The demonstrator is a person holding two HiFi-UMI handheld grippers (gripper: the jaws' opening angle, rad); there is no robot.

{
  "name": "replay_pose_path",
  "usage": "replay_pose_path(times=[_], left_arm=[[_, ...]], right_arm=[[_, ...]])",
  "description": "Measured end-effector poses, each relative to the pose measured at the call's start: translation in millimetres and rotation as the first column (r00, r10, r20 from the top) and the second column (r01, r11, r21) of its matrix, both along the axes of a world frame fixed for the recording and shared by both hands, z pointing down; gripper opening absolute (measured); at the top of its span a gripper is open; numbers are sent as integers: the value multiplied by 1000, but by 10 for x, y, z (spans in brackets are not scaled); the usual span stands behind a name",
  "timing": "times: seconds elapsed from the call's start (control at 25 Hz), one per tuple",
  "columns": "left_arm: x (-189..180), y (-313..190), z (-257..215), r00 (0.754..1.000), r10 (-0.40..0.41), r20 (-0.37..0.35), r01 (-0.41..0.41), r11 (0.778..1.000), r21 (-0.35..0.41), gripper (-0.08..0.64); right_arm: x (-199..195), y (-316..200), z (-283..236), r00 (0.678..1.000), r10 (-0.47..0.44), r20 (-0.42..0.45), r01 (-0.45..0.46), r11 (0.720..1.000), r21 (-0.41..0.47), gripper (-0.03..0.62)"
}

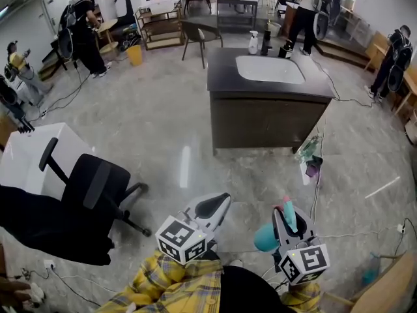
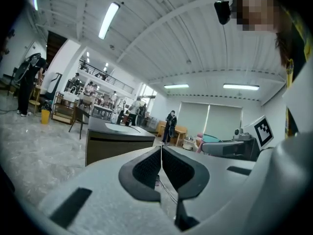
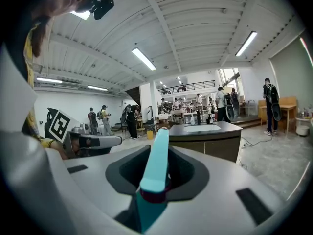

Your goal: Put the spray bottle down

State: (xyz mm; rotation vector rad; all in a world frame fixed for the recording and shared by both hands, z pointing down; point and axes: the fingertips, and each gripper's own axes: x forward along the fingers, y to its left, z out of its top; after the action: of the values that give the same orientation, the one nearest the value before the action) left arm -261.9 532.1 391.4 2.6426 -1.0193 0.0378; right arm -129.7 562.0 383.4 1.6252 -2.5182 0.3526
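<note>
My right tool [image 1: 287, 214] is clamped on the teal spray bottle [image 3: 155, 165], well apart from the dark sink surface [image 1: 221, 77]. Only the head view shows the bottle's rounded body. My left tool [image 2: 161, 168] has its jaws together, empty.

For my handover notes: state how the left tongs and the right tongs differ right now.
The grey left tongs have their black pads pressed together; the grey right tongs stand parted. The left tongs hold nothing; the right tongs clamp a teal plastic spray bottle. Both are black-padded and point toward the dark sink cabinet.
</note>
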Motion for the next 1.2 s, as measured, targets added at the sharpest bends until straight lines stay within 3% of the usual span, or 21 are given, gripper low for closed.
replay_pose_path(times=[0.32,0.8,1.2], left_arm=[[-211,-242,45,1000,16,-2,-16,1000,-6,8],[-791,-772,146,997,73,0,-73,997,-27,8],[-724,-1248,281,997,75,-12,-76,996,-55,8]], right_arm=[[-198,-238,20,1000,10,-4,-10,1000,-4,94],[-838,-758,74,1000,21,-15,-21,1000,-13,94],[-671,-1325,123,998,68,-12,-68,998,-5,94]])
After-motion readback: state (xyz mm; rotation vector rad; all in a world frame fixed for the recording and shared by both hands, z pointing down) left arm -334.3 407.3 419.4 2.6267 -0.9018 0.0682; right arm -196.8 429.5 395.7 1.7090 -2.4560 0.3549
